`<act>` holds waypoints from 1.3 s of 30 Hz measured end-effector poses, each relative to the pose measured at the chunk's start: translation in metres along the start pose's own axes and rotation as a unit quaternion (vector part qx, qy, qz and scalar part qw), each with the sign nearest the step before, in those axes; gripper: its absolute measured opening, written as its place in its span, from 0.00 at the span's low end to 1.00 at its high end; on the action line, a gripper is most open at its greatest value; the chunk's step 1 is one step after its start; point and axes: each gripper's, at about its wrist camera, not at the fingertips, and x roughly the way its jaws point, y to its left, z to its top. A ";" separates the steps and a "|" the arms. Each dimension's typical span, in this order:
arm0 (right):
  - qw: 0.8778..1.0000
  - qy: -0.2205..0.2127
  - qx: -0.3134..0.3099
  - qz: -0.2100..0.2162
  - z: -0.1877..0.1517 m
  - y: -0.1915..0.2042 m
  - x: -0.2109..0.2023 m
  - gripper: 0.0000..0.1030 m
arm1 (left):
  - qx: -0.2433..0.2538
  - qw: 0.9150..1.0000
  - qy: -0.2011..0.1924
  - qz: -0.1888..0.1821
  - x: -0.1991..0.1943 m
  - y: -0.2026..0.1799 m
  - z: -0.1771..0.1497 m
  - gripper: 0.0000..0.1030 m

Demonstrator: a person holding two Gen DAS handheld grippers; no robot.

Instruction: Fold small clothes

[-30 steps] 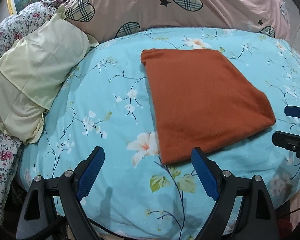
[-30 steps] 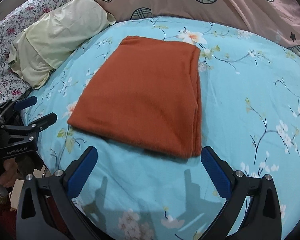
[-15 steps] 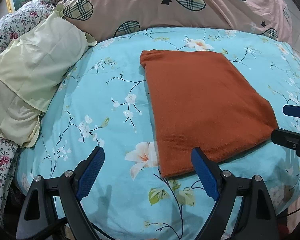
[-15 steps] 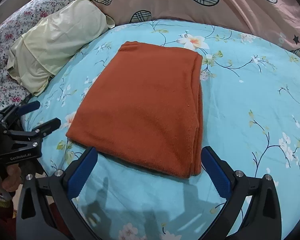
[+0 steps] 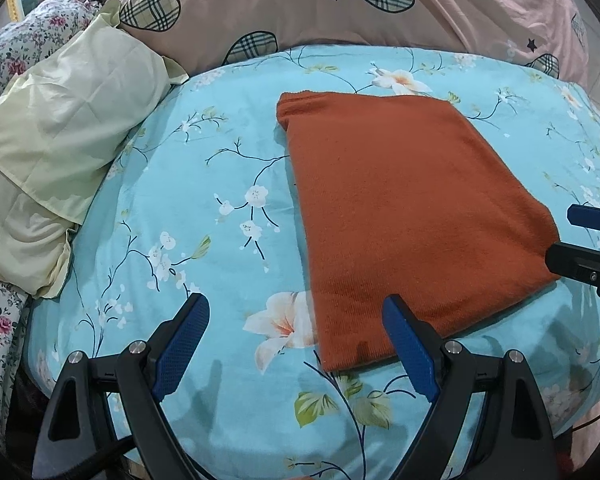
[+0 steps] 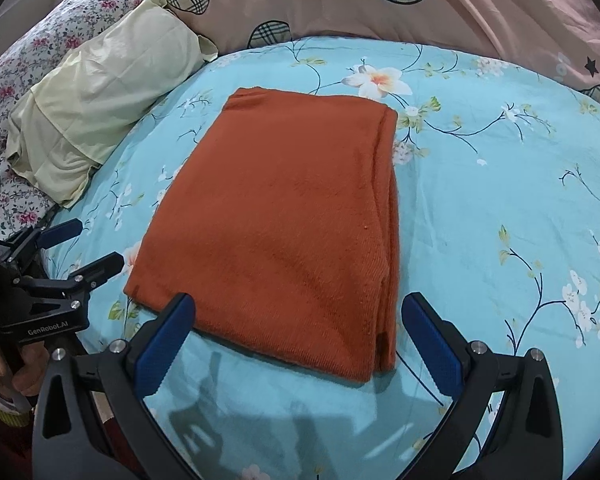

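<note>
A: Looking from the left first, what is lying there?

B: A pale yellow pillow [image 5: 56, 128] is lying at the left, on a flowery quilt [image 5: 16, 44]. It is sitting well apart from the cloth, so I think it is just out of the way.

A: And the left tongs [image 5: 296, 348]?

B: They are hanging wide, holding nothing. They are pointing at the near left corner of the cloth [image 5: 404, 216]. One blue pad is just above that corner. I think they are getting ready to pinch it.

A: Where is the cloth?

B: It is lying flat in the middle of the bed [image 5: 204, 184]. It is orange and already folded into a neat block. The stacked edges are showing on its right side in the right view.

A: And the right tongs [image 6: 296, 340]?

B: They are wide too, holding nothing. They are sitting over the near edge of the cloth, close to its right corner. Two tongs at two corners, so I guess one more fold is coming, or a lift.

A: What is the bed like?

B: It is wearing a blue sheet with white flowers. It is looking soft, so the cloth may be sinking a bit. A big pink pillow [image 5: 380, 8] with checked hearts is lying at the back.
</note>
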 end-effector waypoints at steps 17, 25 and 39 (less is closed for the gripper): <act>1.000 -0.002 -0.003 -0.003 -0.001 -0.004 -0.006 1.00 | -0.002 1.000 -0.013 -0.004 -0.014 0.000 -0.001 0.86; 1.000 -0.007 -0.008 -0.003 -0.002 -0.001 -0.011 1.00 | 0.000 1.000 -0.017 -0.001 -0.019 -0.001 -0.003 0.86; 1.000 -0.019 -0.015 -0.009 -0.003 0.005 -0.022 1.00 | 0.001 1.000 -0.028 -0.002 -0.029 0.000 -0.004 0.86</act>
